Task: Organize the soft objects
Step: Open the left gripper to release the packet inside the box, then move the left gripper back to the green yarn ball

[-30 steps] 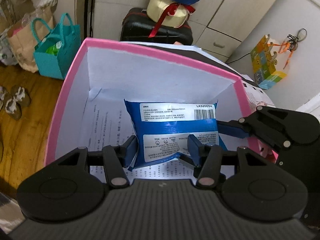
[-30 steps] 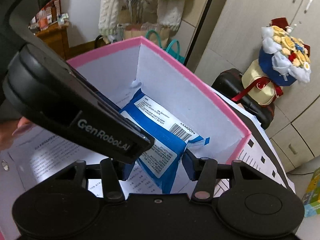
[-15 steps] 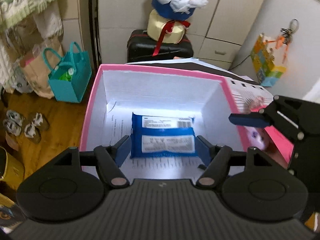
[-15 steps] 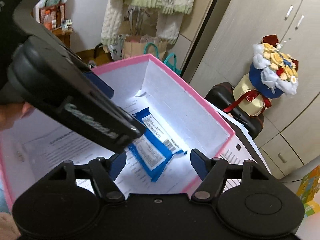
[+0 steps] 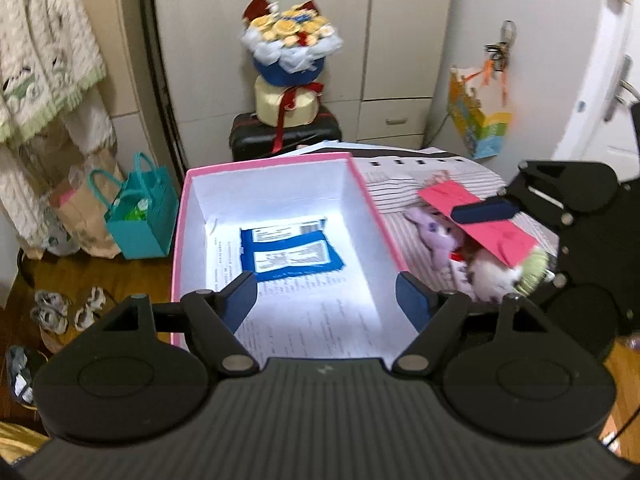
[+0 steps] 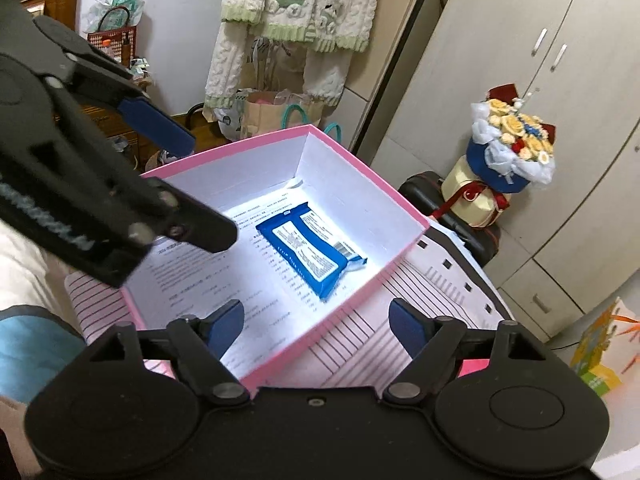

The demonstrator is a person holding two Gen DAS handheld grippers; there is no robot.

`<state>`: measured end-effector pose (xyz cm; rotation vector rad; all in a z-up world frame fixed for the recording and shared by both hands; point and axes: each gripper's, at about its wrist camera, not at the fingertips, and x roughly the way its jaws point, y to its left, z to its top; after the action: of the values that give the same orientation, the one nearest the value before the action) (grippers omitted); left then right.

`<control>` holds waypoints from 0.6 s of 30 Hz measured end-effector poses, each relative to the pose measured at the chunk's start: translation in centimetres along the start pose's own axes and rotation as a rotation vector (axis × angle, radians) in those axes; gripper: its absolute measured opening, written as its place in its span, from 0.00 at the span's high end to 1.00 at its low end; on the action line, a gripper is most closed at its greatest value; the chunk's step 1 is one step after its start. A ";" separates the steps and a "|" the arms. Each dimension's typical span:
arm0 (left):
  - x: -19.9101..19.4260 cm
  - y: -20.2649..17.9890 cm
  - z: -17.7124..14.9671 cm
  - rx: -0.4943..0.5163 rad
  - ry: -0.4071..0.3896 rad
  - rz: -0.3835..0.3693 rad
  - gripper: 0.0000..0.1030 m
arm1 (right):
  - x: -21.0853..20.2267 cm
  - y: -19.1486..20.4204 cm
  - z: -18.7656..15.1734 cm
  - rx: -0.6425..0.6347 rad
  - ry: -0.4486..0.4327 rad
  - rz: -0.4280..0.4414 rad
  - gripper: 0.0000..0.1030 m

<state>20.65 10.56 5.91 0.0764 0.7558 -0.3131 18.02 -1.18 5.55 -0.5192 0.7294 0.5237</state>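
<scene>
A blue soft wipes pack [image 5: 290, 254] lies flat on the paper-lined floor of a pink box [image 5: 182, 240]; it also shows in the right wrist view [image 6: 310, 254], inside the box [image 6: 404, 258]. My left gripper [image 5: 326, 300] is open and empty above the box's near end. My right gripper [image 6: 316, 322] is open and empty above the box's near right wall. Plush toys, one purple [image 5: 434, 236] and one white and green [image 5: 506, 276], lie right of the box under a pink card [image 5: 480, 222].
A striped sheet [image 6: 400, 316] covers the table under the box. A flower bouquet [image 5: 290, 40] stands on a black suitcase [image 5: 286, 136] behind. A teal bag [image 5: 140, 216] and shoes [image 5: 66, 310] are on the floor at left.
Both grippers opened, let go of the blue pack and pulled up and back. The pack now lies flat in the box. The plush toys came into view at right.
</scene>
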 end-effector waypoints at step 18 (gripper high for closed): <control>-5.5 -8.5 -5.3 0.120 0.000 -0.129 0.17 | -10.2 -1.7 -10.0 0.132 -0.065 0.062 0.15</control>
<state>10.81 4.79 6.20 0.1410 0.7427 -0.4810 7.74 -11.18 7.09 -0.3557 0.7141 0.5442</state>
